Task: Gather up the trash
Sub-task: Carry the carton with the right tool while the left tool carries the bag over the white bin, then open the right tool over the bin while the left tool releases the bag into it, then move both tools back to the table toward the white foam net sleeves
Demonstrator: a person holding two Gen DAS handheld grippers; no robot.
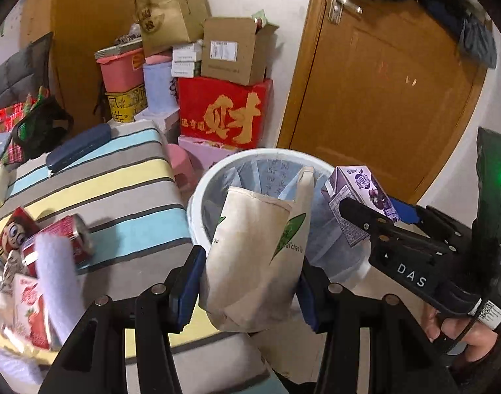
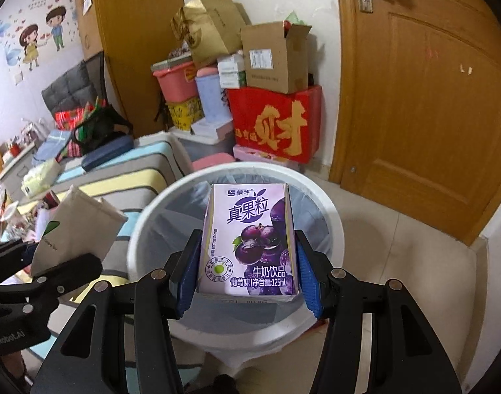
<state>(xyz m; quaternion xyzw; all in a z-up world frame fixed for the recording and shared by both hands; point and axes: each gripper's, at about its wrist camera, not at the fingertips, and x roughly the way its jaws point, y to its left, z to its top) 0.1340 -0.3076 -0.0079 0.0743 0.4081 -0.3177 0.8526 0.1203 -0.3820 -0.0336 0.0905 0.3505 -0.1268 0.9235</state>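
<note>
My left gripper (image 1: 250,282) is shut on a beige paper bag with a green leaf logo (image 1: 257,252), held at the near rim of the white trash bin (image 1: 217,170). My right gripper (image 2: 247,269) is shut on a purple grape milk carton (image 2: 250,239), held over the bin's lined opening (image 2: 309,193). In the left wrist view the right gripper (image 1: 358,216) holds the carton (image 1: 362,197) over the bin's right side. In the right wrist view the left gripper (image 2: 53,262) with the bag (image 2: 76,226) is at the bin's left.
A striped-cloth table (image 1: 119,177) left of the bin holds a red can (image 1: 63,239), a strawberry carton (image 1: 30,312), a white cloth (image 1: 56,282) and a dark case (image 1: 79,147). Stacked boxes (image 1: 224,111) stand behind the bin. A wooden door (image 1: 398,82) is at right.
</note>
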